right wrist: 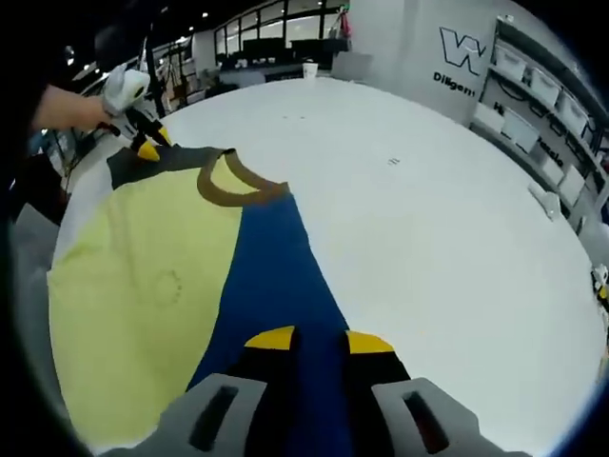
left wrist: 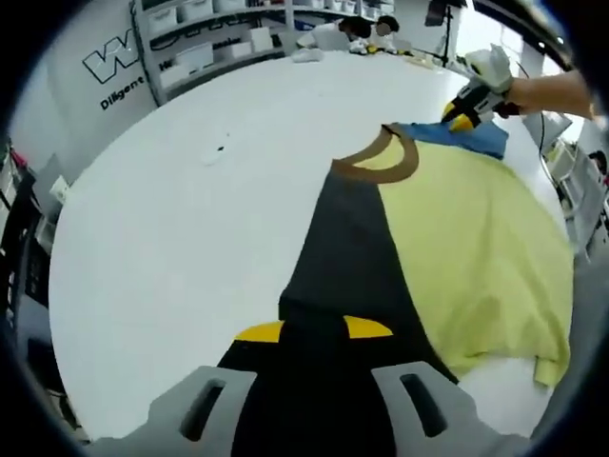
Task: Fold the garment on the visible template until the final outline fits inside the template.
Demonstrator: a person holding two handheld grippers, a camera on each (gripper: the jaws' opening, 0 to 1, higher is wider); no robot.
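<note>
Item under inspection: one garment (left wrist: 466, 238), a pale yellow shirt with a brown collar (left wrist: 381, 167), a dark sleeve (left wrist: 352, 248) and a blue sleeve (right wrist: 276, 267). It lies spread on a white table (left wrist: 171, 228), near the edge on the person's side. No template outline can be made out on the table surface in either view.

Left gripper (left wrist: 312, 329): the jaws are drawn in on the dark sleeve, which fills the gap between the yellow tips and runs from there in a straight band to the collar. Right gripper (right wrist: 309, 339): same condition on the blue sleeve, with the cloth pinched between the tips. Each tool appears small at the far end of the other's view, so the shirt is held at both sleeve ends (roughly opposite each other across the collar).

Handling assessment: the fabric is thin, soft and light, with no stiffness of its own. It will sag and trail wherever it is not supported, and the loose yellow body will likely drag on the table instead of following cleanly. It is not fragile, but a shallow pinch on a single layer could slip.

Recommended hold: the sleeve ends as now taken, or the shoulder seams beside the collar, gripped well in from the edge. Both ends should be carried together and kept level, so that the fold line falls straight and the hem does not bunch.
</note>
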